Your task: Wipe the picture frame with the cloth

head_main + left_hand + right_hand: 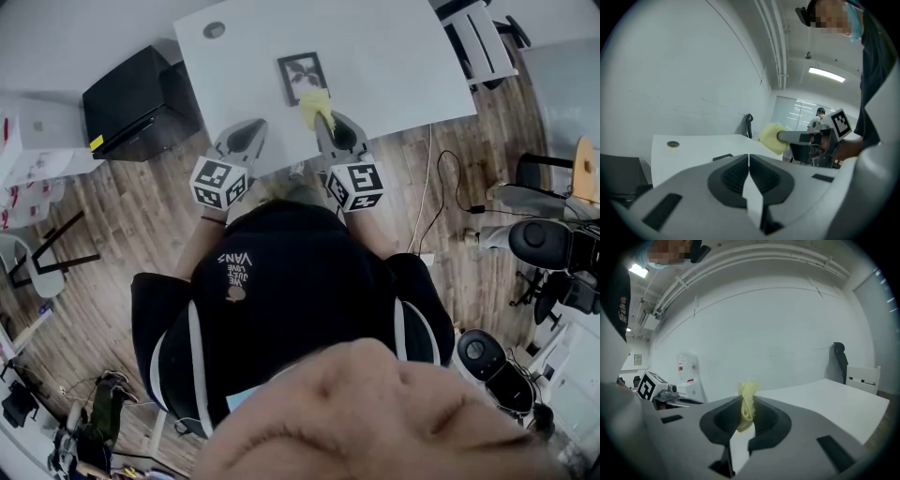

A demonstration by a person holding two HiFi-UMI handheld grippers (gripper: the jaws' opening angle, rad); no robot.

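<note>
The right gripper [328,120] pinches a soft, limp yellow cloth [314,105] at the 5 o'clock corner of the picture frame [302,77], which lies flat on the table [403,56] and looks light enough to slide, so the left gripper [248,131], closed and empty at its 8 o'clock, might steady an edge.

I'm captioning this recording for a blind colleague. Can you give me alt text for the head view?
Seen from above, a person at a white table holds a yellow cloth in the right gripper, at the near corner of a dark picture frame lying flat. The left gripper is shut and empty beside it.
</note>
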